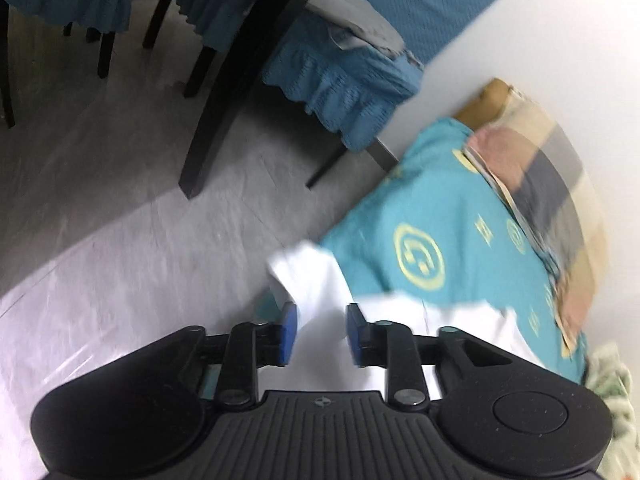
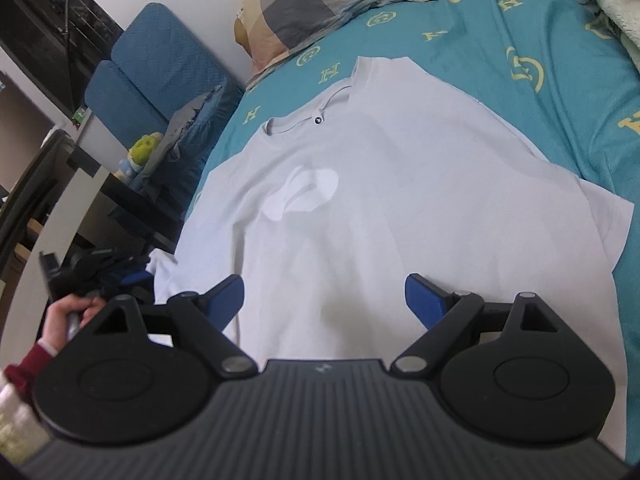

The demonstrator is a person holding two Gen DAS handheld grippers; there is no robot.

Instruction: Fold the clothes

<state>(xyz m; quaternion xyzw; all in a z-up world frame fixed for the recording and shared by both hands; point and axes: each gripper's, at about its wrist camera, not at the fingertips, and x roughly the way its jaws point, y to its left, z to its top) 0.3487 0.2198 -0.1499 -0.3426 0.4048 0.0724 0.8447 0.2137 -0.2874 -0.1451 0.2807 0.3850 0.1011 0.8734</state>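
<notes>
The right gripper (image 2: pixel 323 300) hangs over the lower part of a white T-shirt (image 2: pixel 400 208), its jaws spread wide and holding nothing. The T-shirt lies flat, chest side up, on a bed covered by a teal sheet (image 2: pixel 500 20) printed with yellow marks. A white patch (image 2: pixel 304 192) sits on the chest, and the collar (image 2: pixel 312 116) points toward the head of the bed.

At the T-shirt's left edge, where one sleeve hangs over the side of the bed, the left gripper (image 1: pixel 320 334) has its blue pads (image 1: pixel 289 332) partly closed with white cloth between them; the picture is blurred, so I cannot tell whether the pads actually pinch the cloth. A hand (image 2: pixel 70 312) in a dark red cuff holds that gripper.

Beyond the collar, a checked pillow (image 2: pixel 328 4) lies at the head of the bed. A pale green blanket (image 2: pixel 600 8) is bunched to the right of the pillow. Left of the bed stand chairs with blue covers (image 1: pixel 340 84) on a grey floor (image 1: pixel 120 200).
</notes>
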